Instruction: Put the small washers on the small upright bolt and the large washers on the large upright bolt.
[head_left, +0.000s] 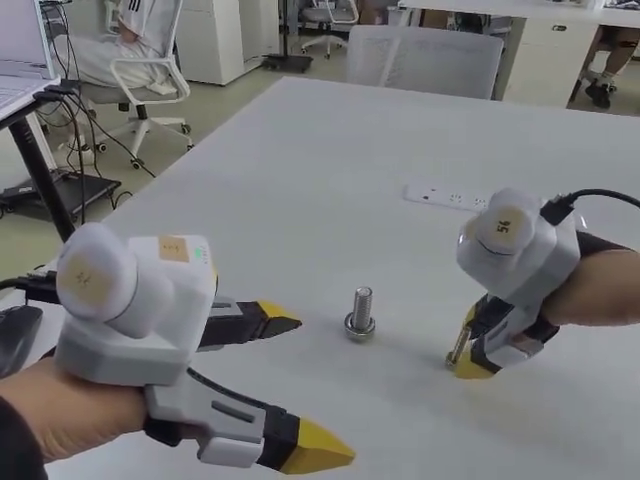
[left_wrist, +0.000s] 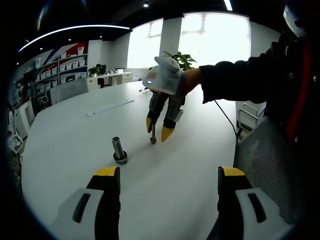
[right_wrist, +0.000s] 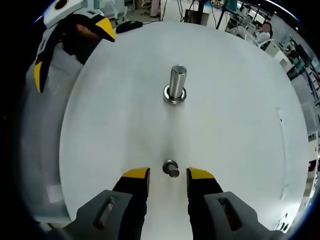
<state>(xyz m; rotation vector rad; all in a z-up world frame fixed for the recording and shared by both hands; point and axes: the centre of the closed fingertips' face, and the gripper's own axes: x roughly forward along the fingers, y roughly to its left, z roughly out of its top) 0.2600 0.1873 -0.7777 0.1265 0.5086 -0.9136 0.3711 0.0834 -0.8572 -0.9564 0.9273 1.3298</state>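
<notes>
The large upright bolt (head_left: 360, 312) stands mid-table with washers ringed around its base (right_wrist: 175, 95). The small upright bolt (head_left: 456, 348) is to its right, thin and silvery, with a ring at its foot (right_wrist: 171, 169). My right gripper (head_left: 471, 360) points down at the table, its yellow-tipped jaws open on either side of the small bolt (left_wrist: 153, 135) without touching it. The left gripper (head_left: 300, 386) hovers at the near left, jaws wide apart and holding nothing (left_wrist: 169, 173), aimed towards the large bolt (left_wrist: 118, 150).
A white power strip (head_left: 447, 197) lies further back on the white table (head_left: 300, 180). A grey chair (head_left: 425, 60) stands at the far edge. Left of the table are a black stand with cables (head_left: 45, 170) and a seated person (head_left: 130, 40).
</notes>
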